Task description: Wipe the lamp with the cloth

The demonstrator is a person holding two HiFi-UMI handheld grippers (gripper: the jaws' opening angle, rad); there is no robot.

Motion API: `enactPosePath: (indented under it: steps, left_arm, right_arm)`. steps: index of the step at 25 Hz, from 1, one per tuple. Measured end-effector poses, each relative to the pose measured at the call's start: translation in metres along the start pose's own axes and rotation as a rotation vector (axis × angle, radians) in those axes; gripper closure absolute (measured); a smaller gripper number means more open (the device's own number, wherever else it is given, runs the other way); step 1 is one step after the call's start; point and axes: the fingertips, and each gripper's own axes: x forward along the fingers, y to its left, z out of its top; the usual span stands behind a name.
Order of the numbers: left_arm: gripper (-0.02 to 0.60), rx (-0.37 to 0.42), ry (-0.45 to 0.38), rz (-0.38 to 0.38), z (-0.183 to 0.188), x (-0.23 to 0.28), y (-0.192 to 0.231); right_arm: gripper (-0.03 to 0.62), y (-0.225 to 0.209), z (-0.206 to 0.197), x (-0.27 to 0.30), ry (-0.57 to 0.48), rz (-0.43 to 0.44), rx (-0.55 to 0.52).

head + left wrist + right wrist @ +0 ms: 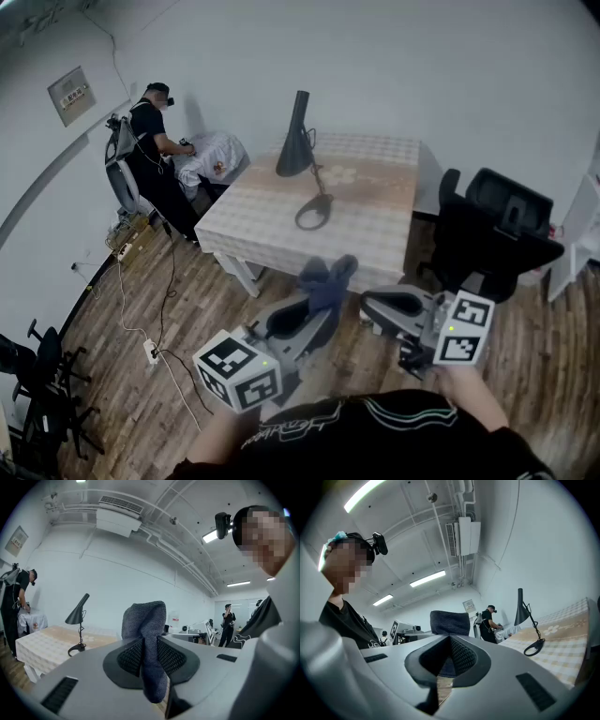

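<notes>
Our left gripper (pixel 317 307) has its jaws pinching the cloth (pixel 330 274), with a fold standing above the tips. The right gripper (pixel 371 306) hangs just beside it, jaws pressed together on nothing. The lamp (pixel 298 141) stands well apart from us on the surface (pixel 384 216), so we judge the step in hand is the approach: we carry the cloth to the shade, lead with the free fold rather than the jaw tips, and press lightly, since the lamp looks slender and may tip.
</notes>
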Motion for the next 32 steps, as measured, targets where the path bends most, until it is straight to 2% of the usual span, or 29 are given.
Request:
enactPosePath:
  steps: [13, 18, 26, 32]
  left_arm:
    - [0.509, -0.001, 0.016, -0.01, -0.005, 0.011, -0.013]
    - [0.509, -0.009, 0.02, -0.011, -0.011, 0.012, -0.005]
    - [0.509, -0.036, 0.027, -0.002, -0.014, 0.023, 0.03]
    - [0.509, -0.062, 0.035, 0.008, -0.022, 0.042, 0.091]
  right_arm:
    - [0.583, 0.001, 0.002, -0.017, -0.002, -0.009, -0.005]
    - [0.583, -0.012, -0.003, -0.015, -0.015, -0.041, 0.041]
    - [0.583, -0.042, -0.007, 0.002, 0.002, -0.057, 0.072]
    - [0.583, -0.094, -0.018, 0.036, 0.018, -0.065, 0.093]
